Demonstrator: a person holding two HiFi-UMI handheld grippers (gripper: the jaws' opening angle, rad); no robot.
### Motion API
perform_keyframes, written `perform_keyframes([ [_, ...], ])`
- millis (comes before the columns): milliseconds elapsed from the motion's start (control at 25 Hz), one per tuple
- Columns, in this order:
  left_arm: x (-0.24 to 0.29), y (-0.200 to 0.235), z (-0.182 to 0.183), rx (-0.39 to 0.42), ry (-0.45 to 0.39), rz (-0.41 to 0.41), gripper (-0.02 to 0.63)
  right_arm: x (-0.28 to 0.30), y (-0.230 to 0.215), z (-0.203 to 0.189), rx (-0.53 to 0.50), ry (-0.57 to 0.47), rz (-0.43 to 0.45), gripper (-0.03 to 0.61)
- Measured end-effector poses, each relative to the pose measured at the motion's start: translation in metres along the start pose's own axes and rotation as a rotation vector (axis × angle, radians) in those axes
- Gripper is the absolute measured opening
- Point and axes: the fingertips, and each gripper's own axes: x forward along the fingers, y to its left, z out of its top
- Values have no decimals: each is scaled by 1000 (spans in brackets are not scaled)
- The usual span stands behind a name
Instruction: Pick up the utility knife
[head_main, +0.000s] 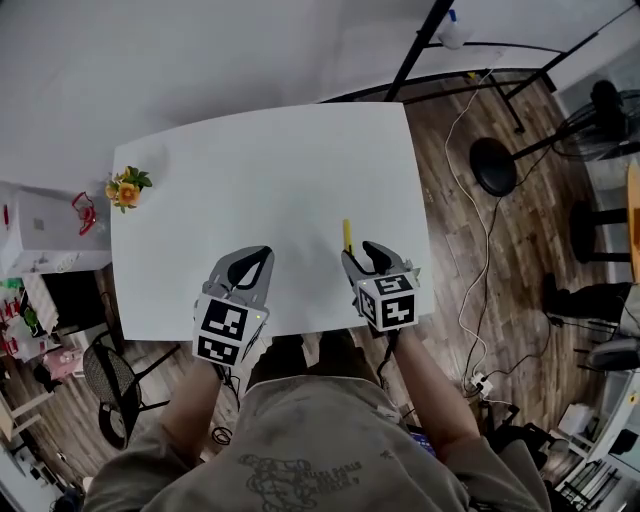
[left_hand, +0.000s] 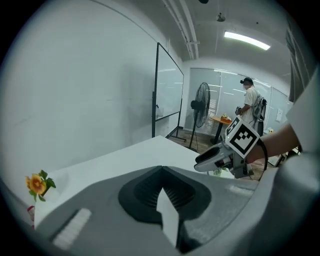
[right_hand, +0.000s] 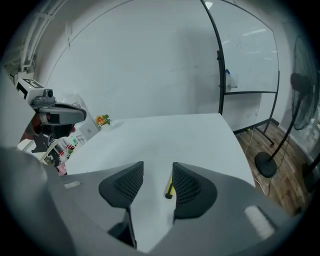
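Utility knife (head_main: 347, 235) is yellow with a dark end. It lies flat on the white table (head_main: 280, 160), toward the near edge on the person's right and pointing roughly away from them. Step in hand looks like the approach, with no grasp made yet. Right gripper (head_main: 360, 252) sits low over the table just behind the knife, jaws moderately apart and nothing clamped. In the right gripper view the knife (right_hand: 170, 187) shows in the gap, close against the inner face of the right-hand jaw and partly hidden by it. It seems to lie just ahead of the jaw tips rather than between the pads, and I can't tell whether it touches that jaw. Left gripper (head_main: 262, 252) hangs beside it over the near table edge, well apart from the knife. Its jaw tips are closed together and hold nothing, which the left gripper view confirms, so it looks idle for this task. Next move, as I judge it: push the right gripper forward and a bit to its right so the handle sits centred between the pads. Then lower to the tabletop and close across the narrow body. The knife is thin and lies flat, so the pads need to come right down to the surface or they may slide over it.
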Motion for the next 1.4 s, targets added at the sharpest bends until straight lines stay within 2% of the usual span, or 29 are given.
perform_keyframes([
  [320, 15, 3, -37, -48, 62, -5, 0, 45, -14, -50, 11, 142, -64, 206],
  [520, 14, 9, -58, -67, 94, 5, 0, 63, -19, -59, 14, 189, -106, 193],
  [760, 9, 8, -65, -83, 98, 17, 0, 69, -26, -69, 21, 232, -134, 169],
  [880, 6, 9, -66, -89, 96, 23, 0, 69, -31, -70, 2, 231, -169, 112],
  [1000, 1, 8, -66, -116, 94, 21, 0, 69, -31, -70, -6, 234, -174, 89],
  [1200, -10, 13, -56, -128, 63, 40, 0, 66, -15, -57, 26, 192, -112, 89],
  [1400, -27, 21, -31, -118, 6, 78, 0, 41, 4, -5, 29, 65, -28, 89],
])
